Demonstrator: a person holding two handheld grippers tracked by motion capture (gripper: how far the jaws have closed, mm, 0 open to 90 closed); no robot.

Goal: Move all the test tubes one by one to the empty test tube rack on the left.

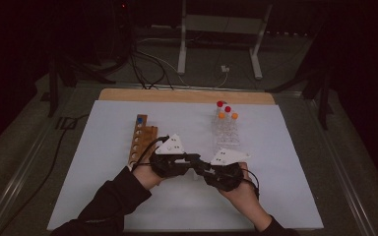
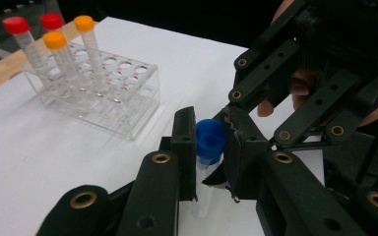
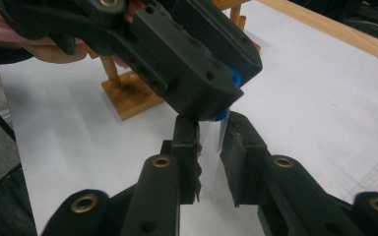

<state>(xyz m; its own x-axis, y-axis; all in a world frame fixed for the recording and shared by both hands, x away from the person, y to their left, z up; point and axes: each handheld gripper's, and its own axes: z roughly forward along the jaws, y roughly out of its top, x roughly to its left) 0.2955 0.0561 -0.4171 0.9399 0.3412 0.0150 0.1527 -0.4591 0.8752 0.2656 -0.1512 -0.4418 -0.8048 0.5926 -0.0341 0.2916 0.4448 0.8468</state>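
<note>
Your left gripper (image 2: 209, 147) clamps the blue cap (image 2: 209, 139) and your right gripper (image 3: 210, 147) grips the clear tube (image 3: 211, 140) mid-table, between wooden rack (image 1: 140, 140) and clear rack (image 1: 226, 132), bare white mat (image 1: 192, 206) toward you.

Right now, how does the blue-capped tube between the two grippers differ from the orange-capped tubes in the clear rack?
The blue-capped tube is clamped by both grippers above the white mat; the orange-capped tubes stand untouched in the clear rack. Its cap is blue, theirs orange. The left gripper grips its cap while the right gripper holds its body; theirs stay free. All are clear, slim, capped tubes.
</note>
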